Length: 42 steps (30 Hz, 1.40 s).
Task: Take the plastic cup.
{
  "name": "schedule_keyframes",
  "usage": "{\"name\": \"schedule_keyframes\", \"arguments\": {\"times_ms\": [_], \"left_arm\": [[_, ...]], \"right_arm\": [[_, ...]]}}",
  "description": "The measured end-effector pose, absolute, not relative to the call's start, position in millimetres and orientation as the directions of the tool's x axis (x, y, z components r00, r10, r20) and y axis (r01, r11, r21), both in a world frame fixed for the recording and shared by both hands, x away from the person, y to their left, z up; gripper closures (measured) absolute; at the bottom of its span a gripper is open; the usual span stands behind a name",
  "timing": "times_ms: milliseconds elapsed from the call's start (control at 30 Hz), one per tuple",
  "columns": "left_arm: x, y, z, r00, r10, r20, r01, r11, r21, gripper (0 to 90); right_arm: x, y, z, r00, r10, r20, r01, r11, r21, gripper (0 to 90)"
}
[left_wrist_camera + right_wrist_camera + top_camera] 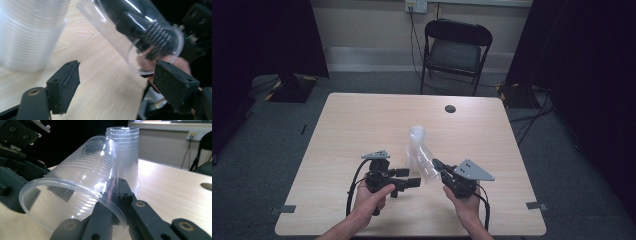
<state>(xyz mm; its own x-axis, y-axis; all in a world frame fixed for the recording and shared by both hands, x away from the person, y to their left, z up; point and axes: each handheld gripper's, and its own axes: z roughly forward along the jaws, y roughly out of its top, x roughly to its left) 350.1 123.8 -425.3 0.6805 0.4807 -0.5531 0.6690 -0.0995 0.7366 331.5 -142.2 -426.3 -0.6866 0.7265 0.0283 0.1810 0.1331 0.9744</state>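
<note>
The work in hand looks like peeling single clear plastic cups off a nested stack. One cup [72, 187] is already free: the right gripper [117, 195] has its jaws clamped shut on the cup's wall at the rim, one jaw inside and one outside, and holds it tilted on its side above the table [362, 120]. By my reading, what is left is to set this cup down somewhere and return for the next one; the stack of cups [126, 155] stands upright at about one o'clock from the held cup, near the table's middle.

The left gripper [116, 85] has its jaws apart with nothing between them, only bare wood and the cup's open mouth just beyond the right-hand jaw.

The high view places both hands at the near edge, the stack at twelve o'clock from the gap between them, a folding chair [455, 50] beyond the table. The right gripper view gives the pinch on the rim clearly. The left gripper view gives the right gripper's jaw reaching inside the cup [140, 30], seen through the clear wall
</note>
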Motion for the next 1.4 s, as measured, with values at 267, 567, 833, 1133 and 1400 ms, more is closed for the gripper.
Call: {"name": "schedule_keyframes", "arguments": {"times_ms": [267,567,833,1133,1400], "left_arm": [[348.1,127.5,-425.8,0.698,0.519,-0.493,0.624,-0.103,0.774,28.5],[350.3,129.4,-426.4,0.740,0.495,-0.455,0.595,-0.167,0.786,26.9],[351.9,133.2,-426.4,0.761,0.540,-0.359,0.531,-0.200,0.823,27.2],[347.8,127.0,-423.3,0.811,0.540,-0.226,0.413,-0.254,0.874,27.3],[342.3,117.6,-426.1,0.851,0.512,-0.118,0.332,-0.350,0.876,27.1]], "right_arm": [[338.9,-153.1,-422.7,-0.675,0.733,0.087,0.277,0.142,0.950,89.9],[346.4,-160.1,-421.3,-0.682,0.708,0.186,0.394,0.140,0.908,90.0],[350.8,-163.4,-420.6,-0.699,0.679,0.224,0.450,0.174,0.876,90.0],[354.8,-166.6,-417.4,-0.716,0.649,0.259,0.508,0.229,0.830,90.0],[358.5,-168.7,-417.3,-0.724,0.625,0.292,0.552,0.270,0.789,90.0]]}}
